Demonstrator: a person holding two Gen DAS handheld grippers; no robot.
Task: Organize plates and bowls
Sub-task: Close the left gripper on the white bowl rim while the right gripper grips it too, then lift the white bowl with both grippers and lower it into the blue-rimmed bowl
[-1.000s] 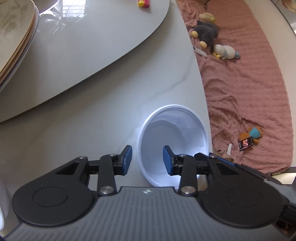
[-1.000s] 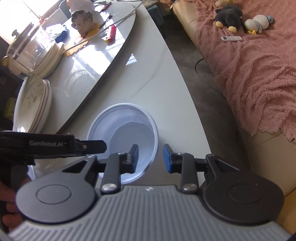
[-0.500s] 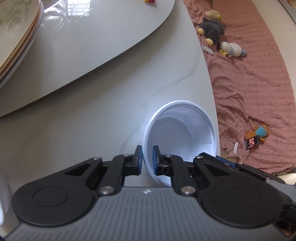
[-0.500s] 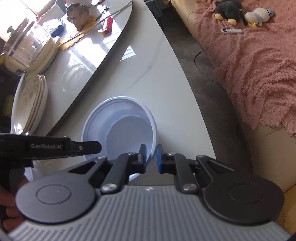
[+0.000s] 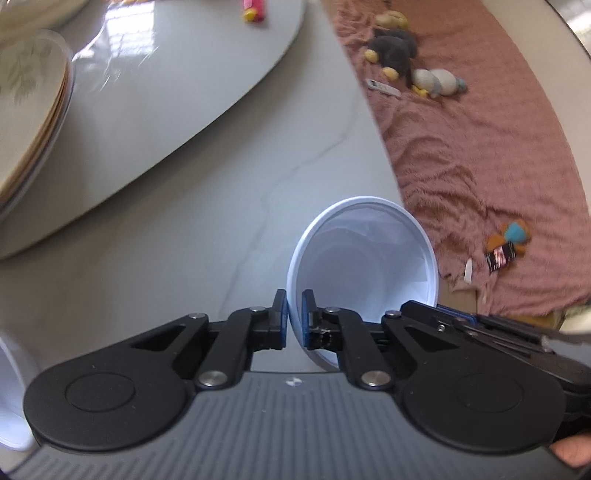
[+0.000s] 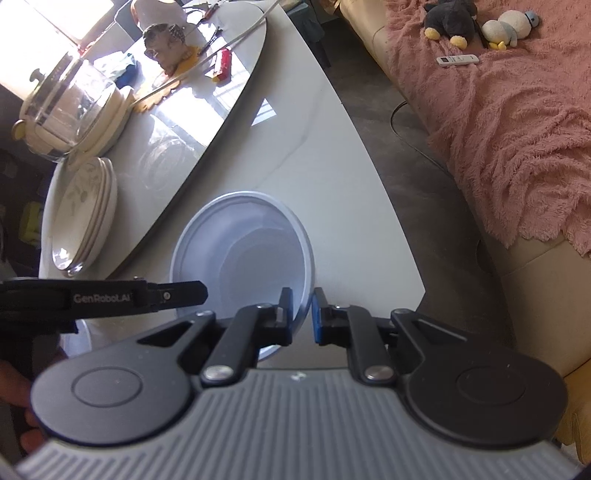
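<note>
A white plastic bowl (image 5: 365,258) is held near the table's right edge; it also shows in the right wrist view (image 6: 243,243). My left gripper (image 5: 294,319) is shut on the bowl's left rim, one pad inside and one outside. My right gripper (image 6: 301,317) is shut on its right rim. The bowl looks raised off the table (image 5: 184,229) and tilted. A stack of floral plates (image 6: 86,214) lies on the table's left side, and shows in the left wrist view (image 5: 29,110) too.
A raised glass turntable (image 6: 207,107) carries a glass-lidded pot (image 6: 70,107) and clutter. Another white dish (image 5: 11,398) sits at the lower left. A pink-covered sofa (image 6: 509,122) with plush toys (image 6: 480,22) stands past the table's right edge.
Both grippers closed from open onto the bowl's rim, left and right. The bowl then rose and tilted slightly, with the views shifting back to show more of the table.
</note>
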